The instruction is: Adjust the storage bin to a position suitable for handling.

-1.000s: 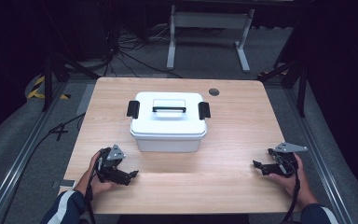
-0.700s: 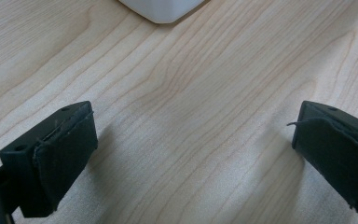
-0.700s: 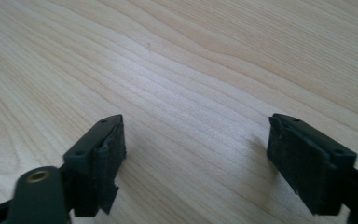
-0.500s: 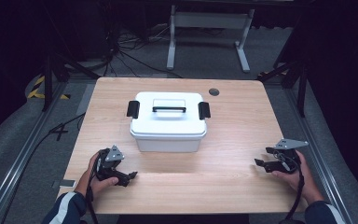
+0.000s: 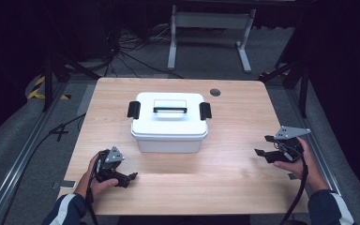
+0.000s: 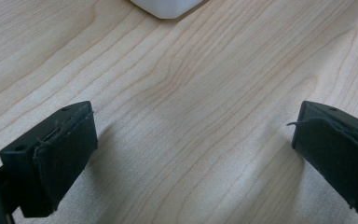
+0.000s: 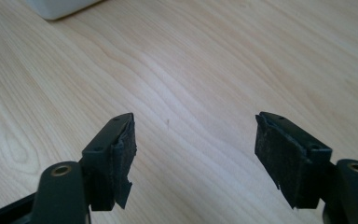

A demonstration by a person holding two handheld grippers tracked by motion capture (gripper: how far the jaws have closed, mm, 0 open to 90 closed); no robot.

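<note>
The left gripper sits low by the near left part of the wooden table; its jaws are spread wide with nothing between them, just bare wood; a hand holds it. The right gripper is near the right edge of the table, well apart from the left one; its jaws are wide apart too and hold nothing. Between them and farther back stands a white box with its lid on; it has a black handle on top and a black clip at each end; neither gripper touches it.
</note>
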